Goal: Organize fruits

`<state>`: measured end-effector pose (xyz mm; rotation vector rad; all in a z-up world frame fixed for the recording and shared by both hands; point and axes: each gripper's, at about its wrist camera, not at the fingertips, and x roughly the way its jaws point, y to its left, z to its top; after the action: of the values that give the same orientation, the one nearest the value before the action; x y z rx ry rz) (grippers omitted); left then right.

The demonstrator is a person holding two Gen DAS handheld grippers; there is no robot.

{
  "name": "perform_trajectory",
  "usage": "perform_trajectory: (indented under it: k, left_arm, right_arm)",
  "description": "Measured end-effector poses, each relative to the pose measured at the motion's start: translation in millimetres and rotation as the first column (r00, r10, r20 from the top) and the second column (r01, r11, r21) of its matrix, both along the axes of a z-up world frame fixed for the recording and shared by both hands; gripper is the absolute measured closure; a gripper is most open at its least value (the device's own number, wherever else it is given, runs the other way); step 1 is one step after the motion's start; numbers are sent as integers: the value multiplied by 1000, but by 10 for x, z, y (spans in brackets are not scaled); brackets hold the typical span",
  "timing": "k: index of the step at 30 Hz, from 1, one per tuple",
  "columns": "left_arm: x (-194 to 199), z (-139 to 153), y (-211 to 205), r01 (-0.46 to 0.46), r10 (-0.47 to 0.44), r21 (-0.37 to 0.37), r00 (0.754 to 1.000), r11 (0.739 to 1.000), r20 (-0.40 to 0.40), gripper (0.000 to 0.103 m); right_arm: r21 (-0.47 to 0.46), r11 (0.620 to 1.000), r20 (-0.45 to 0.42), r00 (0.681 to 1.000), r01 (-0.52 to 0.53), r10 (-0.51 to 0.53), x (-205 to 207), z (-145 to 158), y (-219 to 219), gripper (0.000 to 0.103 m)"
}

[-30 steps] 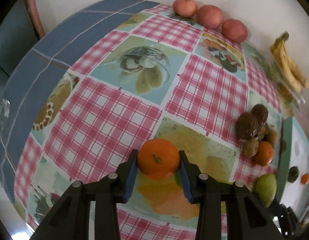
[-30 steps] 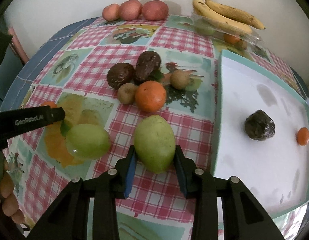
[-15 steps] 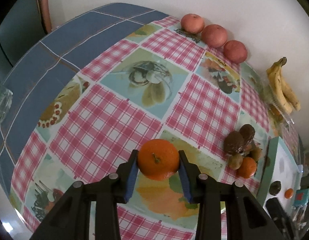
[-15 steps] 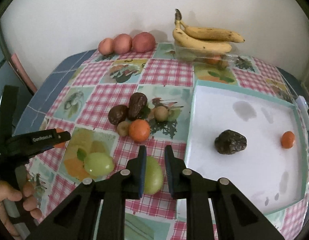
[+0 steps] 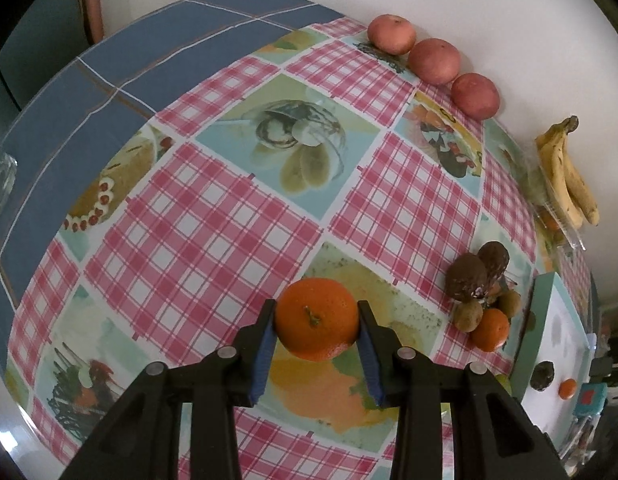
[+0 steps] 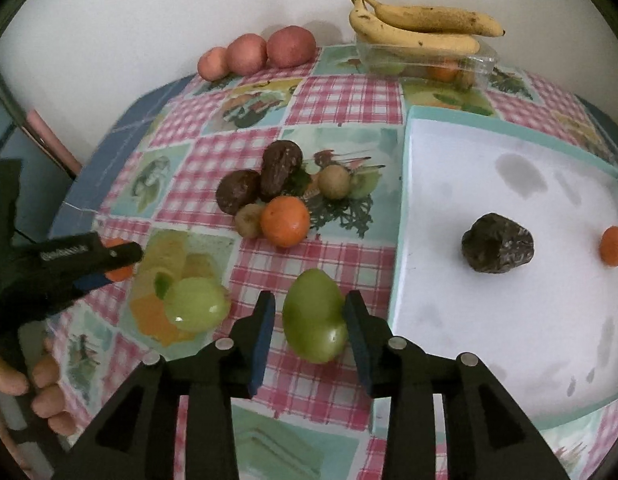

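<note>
Both grippers carrying fruit, ready to sort.

The left gripper (image 5: 316, 322) pinches an orange (image 5: 316, 319) above the tabletop's near-left part. The right gripper (image 6: 309, 326) has its jaws around a green pear (image 6: 314, 320); whether they press it I cannot tell. Next, probably, carry each across to the white tray (image 6: 405, 216) at the tabletop's right edge, which has plenty of bare room; clear its raised rim.

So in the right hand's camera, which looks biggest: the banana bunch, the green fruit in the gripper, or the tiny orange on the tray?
1. banana bunch
2. green fruit, though it's nearest, so unsure
3. tiny orange
</note>
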<state>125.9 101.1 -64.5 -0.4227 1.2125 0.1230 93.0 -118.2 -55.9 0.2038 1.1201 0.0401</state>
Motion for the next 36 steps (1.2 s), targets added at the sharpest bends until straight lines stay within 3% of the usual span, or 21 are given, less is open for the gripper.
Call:
perform_trajectory:
  k: [2,8,13,23,29,36]
  left_arm:
    - [0,-3,1,0,0,-5,1000,1000,-1,63]
    - [10,-18,-10,-1,1,-10,1000,1000,-7,63]
    - [15,-22,-13,-2,2,-9,1000,1000,-8,63]
    - [20,-26,-19,-1,1,-9,1000,1000,-10,63]
    - [7,-36,-11,-1,1,-13,1000,1000,-5,63]
    - [-2,20,-13,0,0,-20,1000,1000,5,63]
  right_arm:
    - [-31,1000,-13,1000,-4,4,5,-36,13,60]
    - [-115,993,-8,999,-39,39,1,-69,100,60]
    - [-240,966,-13,996,-94,93,-5,-111,240,60]
    - [-374,916,-23,988,-147,149,-8,-189,376,62]
    - [-362,922,-26,990,-139,139,3,-186,360,62]
    - [-144,985,-3,996,-93,94,5,-63,225,62]
